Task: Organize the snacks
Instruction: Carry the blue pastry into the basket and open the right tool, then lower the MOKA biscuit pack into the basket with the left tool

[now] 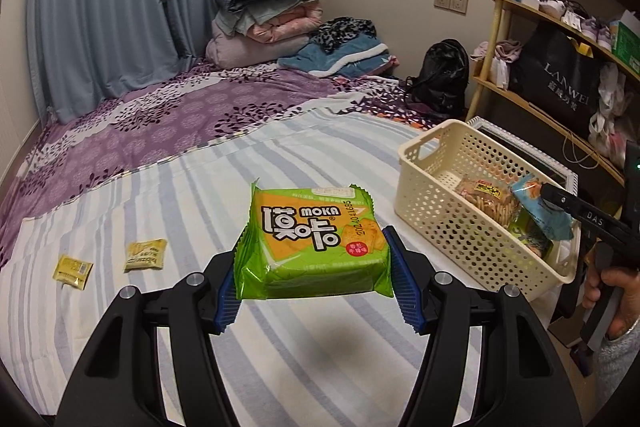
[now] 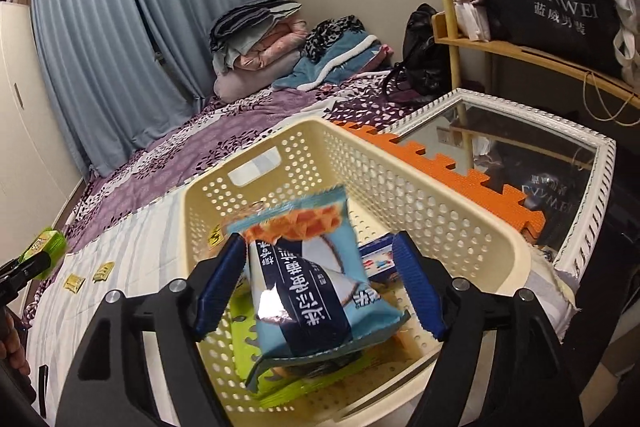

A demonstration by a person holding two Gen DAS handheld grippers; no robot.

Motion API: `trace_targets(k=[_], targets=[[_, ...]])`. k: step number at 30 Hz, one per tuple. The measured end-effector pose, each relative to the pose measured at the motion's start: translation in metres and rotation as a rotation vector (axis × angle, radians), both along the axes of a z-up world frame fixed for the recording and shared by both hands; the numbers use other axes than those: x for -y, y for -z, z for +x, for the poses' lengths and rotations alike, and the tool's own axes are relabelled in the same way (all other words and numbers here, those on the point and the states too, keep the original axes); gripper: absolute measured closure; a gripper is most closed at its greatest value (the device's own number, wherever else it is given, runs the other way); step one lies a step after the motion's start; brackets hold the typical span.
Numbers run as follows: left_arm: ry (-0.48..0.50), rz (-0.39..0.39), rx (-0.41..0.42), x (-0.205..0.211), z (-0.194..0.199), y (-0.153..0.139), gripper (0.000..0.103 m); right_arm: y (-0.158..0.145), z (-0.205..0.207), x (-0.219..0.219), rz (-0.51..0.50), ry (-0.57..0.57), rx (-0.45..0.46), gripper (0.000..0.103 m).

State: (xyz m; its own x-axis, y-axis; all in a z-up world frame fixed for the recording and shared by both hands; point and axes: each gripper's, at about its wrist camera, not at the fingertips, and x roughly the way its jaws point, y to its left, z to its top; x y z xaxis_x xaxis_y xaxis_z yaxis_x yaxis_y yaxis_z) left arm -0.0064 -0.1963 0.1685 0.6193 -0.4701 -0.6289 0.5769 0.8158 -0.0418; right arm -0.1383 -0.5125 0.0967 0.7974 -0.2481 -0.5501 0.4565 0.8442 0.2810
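My left gripper [image 1: 312, 279] is shut on a green MOKA biscuit pack [image 1: 312, 239] and holds it above the striped bed sheet. A cream perforated basket [image 1: 440, 227] stands to its right with several snack packs inside. My right gripper [image 2: 320, 291] is over the basket [image 2: 460, 227], its blue pads spread wide around a light blue snack pack [image 2: 316, 283] that tilts down into the basket; the pads look apart from it. The blue pack also shows in the left wrist view [image 1: 540, 207]. Two small yellow packets [image 1: 108, 261] lie on the sheet at the left.
A white-framed mirror [image 2: 520, 163] and an orange foam mat [image 2: 440, 163] lie beyond the basket. A wooden shelf [image 1: 560, 27] with bags stands at the right. Folded bedding [image 1: 272, 23] and a black backpack [image 1: 440, 75] are at the bed's far end.
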Motion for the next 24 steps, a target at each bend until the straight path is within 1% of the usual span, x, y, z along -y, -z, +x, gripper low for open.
trace_targets(k=[3, 6, 8, 10, 11, 13, 18, 24], targets=[[0.025, 0.009, -0.001, 0.015, -0.001, -0.001, 0.039, -0.001, -0.003, 0.003, -0.014, 0.003, 0.004, 0.028], [0.053, 0.017, 0.001, 0.029, -0.002, -0.001, 0.039, -0.001, -0.009, -0.001, -0.047, -0.018, -0.001, 0.028], [0.074, 0.023, 0.002, 0.040, -0.003, -0.002, 0.039, -0.001, -0.009, -0.005, -0.083, -0.038, -0.020, 0.028], [0.094, 0.026, 0.001, 0.051, -0.004, -0.002, 0.039, 0.000, -0.007, -0.007, -0.118, -0.034, -0.051, 0.028], [0.107, 0.027, -0.001, 0.056, -0.005, -0.002, 0.039, 0.001, -0.006, -0.007, -0.139, -0.019, -0.071, 0.028], [0.128, 0.029, -0.005, 0.066, -0.007, -0.002, 0.039, 0.000, -0.005, -0.006, -0.159, 0.005, -0.082, 0.028], [0.181, 0.053, -0.011, 0.094, -0.011, 0.001, 0.038, -0.003, -0.012, 0.004, -0.110, 0.011, -0.042, 0.028], [0.247, 0.071, -0.019, 0.130, -0.014, 0.008, 0.038, -0.005, -0.022, 0.011, -0.095, 0.029, -0.013, 0.028]])
